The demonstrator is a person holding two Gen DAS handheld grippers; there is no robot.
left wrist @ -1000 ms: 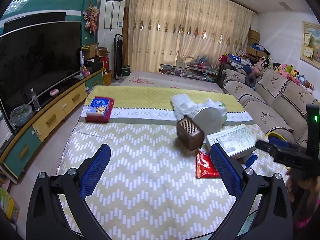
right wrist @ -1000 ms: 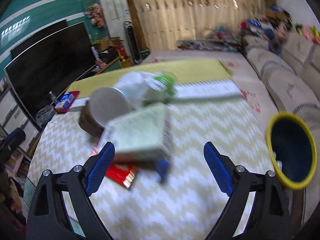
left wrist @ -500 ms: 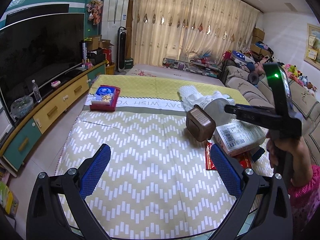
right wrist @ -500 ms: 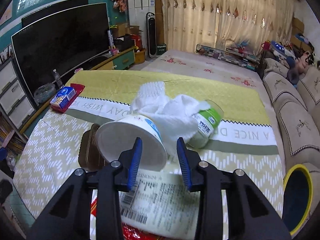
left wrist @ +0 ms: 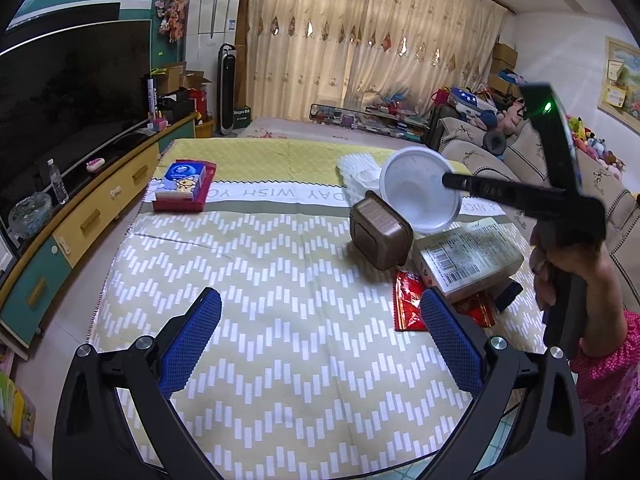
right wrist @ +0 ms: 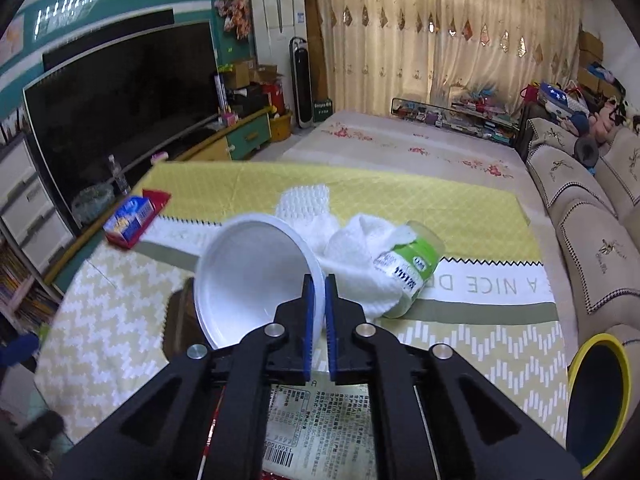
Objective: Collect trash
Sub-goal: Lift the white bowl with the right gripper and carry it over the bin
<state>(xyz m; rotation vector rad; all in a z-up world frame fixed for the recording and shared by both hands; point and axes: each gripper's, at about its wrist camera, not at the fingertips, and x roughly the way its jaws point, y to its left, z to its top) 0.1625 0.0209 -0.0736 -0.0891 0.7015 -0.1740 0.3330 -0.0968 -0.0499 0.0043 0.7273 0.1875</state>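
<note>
Pinching the rim of the white bowl (right wrist: pixel 256 276), the right gripper (right wrist: pixel 319 312) is holding it tilted, mouth facing the cam; its jaws have just been closing and are now clamped on the rim w/ the thin wall between the blue pads. In the left wrist view the bowl (left wrist: pixel 420 192) is sitting above the brown tub (left wrist: pixel 380 236), w/ the right gripper (left wrist: pixel 450 179) biting its right edge and the person's hand (left wrist: pixel 568 264) gripping the handle; a pink sleeve (left wrist: pixel 612 364) is showing below it.

Lying just right of the bowl: a white cloth (right wrist: pixel 352 256) wrapping partly round a green-label jar (right wrist: pixel 412 272), which is resting on its side. Under the gripper, a printed box (right wrist: pixel 320 428) w/ a barcode is lying flat, a red wrapper (left wrist: pixel 408 300) sticking out from beneath it. The brown tub is leaning tilted beside the box, touching or nearly so – can't tell which.

All this is sitting on the table (left wrist: pixel 280 340), covered w/ a yellow-and-white zigzag cloth. Farther off at the left edge a tissue pack (left wrist: pixel 182 180) is lying on a red tray. A yellow-rimmed bin (right wrist: pixel 596 404) is standing off the table's right side, by the sofa (right wrist: pixel 592 240).

The left gripper (left wrist: pixel 320 344) is hanging over bare cloth, jaws wide apart, nothing between them.
</note>
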